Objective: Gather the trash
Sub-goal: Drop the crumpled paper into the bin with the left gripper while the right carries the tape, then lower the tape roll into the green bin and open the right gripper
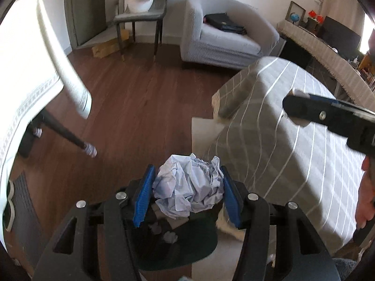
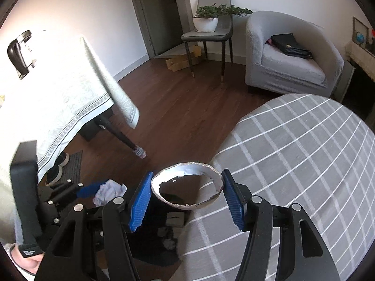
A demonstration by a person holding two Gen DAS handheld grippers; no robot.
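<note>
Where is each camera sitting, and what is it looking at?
Left wrist: on the left tongs, looking down past crumpled paper into a dark bin; the right tongs and a hand show.
Right wrist: on the right tongs, which grip a torn paper ring; the left tongs show.
Both share the grey armchair, the checked cover, and the wood floor.

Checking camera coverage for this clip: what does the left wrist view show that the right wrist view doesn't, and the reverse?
Only the left wrist view shows the left gripper closed on the crumpled paper ball head-on, over a dark bin.

Only the right wrist view shows the right gripper holding a torn paper cup by its rim, plus shoes under the white-clothed table.

Both show the grey armchair, the potted plant on a chair, and the checked cloth.
</note>
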